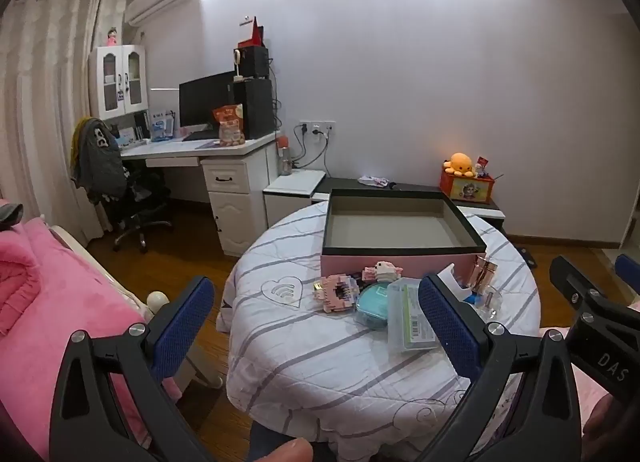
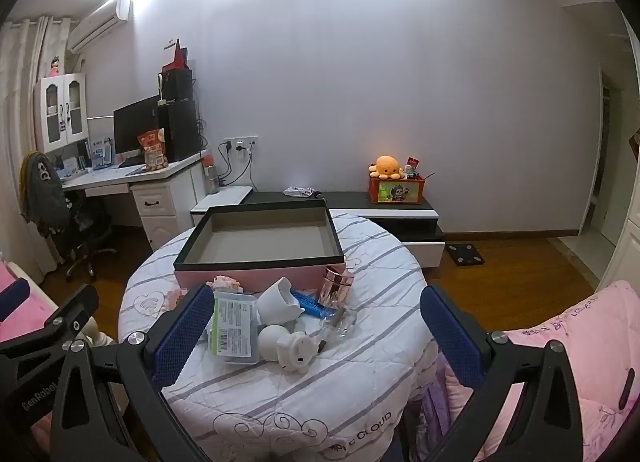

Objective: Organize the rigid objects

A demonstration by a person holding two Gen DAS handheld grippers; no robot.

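Both the left hand-held gripper (image 1: 312,316) and the right hand-held gripper (image 2: 316,324) are held released, empty, at frame bottom before the pink box (image 2: 256,276) on the bench (image 2: 320,374).

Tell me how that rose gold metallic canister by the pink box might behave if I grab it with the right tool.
The rose gold canister looks shiny and smooth, so it may slip between the pads. It leans tilted beside the pink box on a soft quilted cover, so it could tip. Being round, it would probably roll if knocked. The right tool is open.

left wrist: faces round table (image 1: 304,350) from left | right wrist: from right | shared: pink box (image 2: 256,276)
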